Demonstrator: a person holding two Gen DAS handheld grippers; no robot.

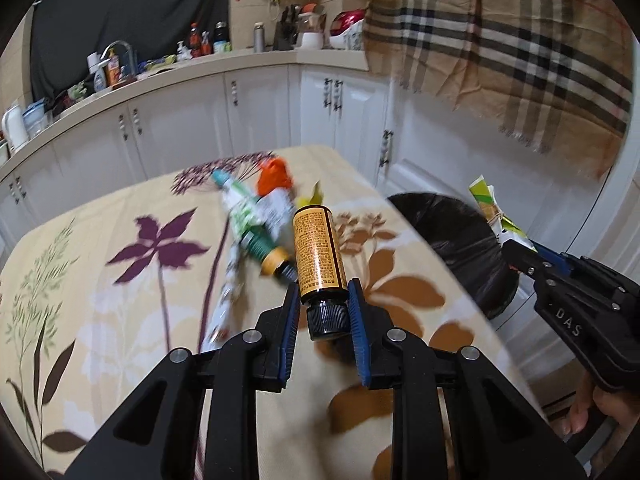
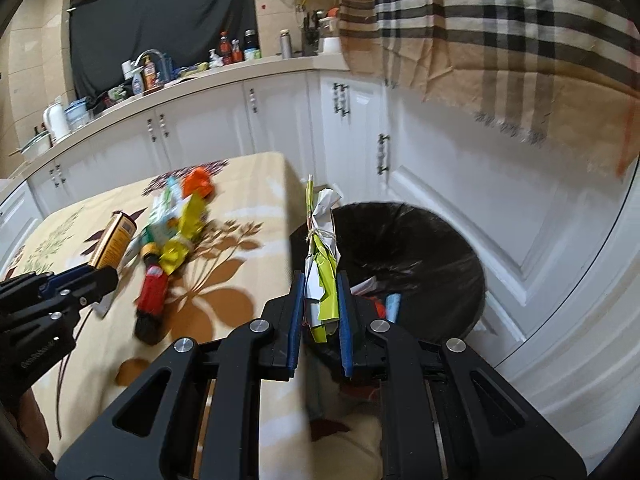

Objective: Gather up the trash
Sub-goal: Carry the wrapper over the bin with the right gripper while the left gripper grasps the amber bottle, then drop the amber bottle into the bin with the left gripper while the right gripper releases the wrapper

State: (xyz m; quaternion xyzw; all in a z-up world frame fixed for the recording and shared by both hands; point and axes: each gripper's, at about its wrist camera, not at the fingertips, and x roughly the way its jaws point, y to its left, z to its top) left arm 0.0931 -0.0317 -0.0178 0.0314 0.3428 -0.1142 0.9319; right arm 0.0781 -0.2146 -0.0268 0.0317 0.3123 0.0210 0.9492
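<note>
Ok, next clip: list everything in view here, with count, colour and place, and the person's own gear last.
Amber bottle: one, orange label, black cap, held above the table.
Tied wrapper bundle: one, green and white, held near the bin.
Trash bin: one, black liner, beside the table, some trash inside.
Trash pile: several blurred pieces, green, yellow, red, orange, on the table.
Table: one, cream floral cloth.
Cabinets: white, behind the table, cluttered counter on top.
Plaid cloth: one, tan, hanging at upper right.
Left gripper: black, blue pads, shut on the bottle.
Right gripper: black, blue pads, shut on the bundle.
</note>
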